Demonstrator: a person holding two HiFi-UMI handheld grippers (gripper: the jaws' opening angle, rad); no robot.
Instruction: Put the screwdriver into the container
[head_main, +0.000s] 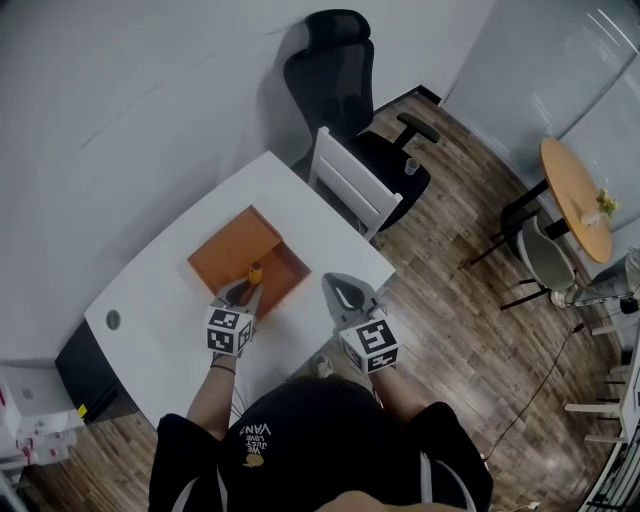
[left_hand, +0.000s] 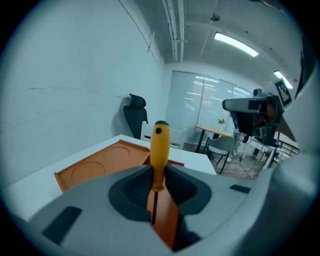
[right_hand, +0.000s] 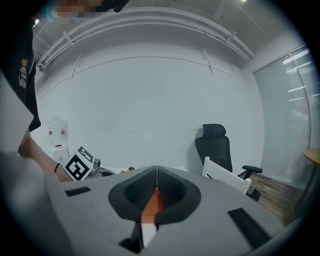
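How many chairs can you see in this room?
3. A black office chair by the wall, a white chair at the white table's far edge, a grey chair beside the round wooden table. More may be hidden off the right edge.

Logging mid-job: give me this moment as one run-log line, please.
left hand-held gripper: shut on yellow-handled screwdriver, upright | right hand-held gripper: shut, empty | orange rectangular container: on white table, screwdriver over it
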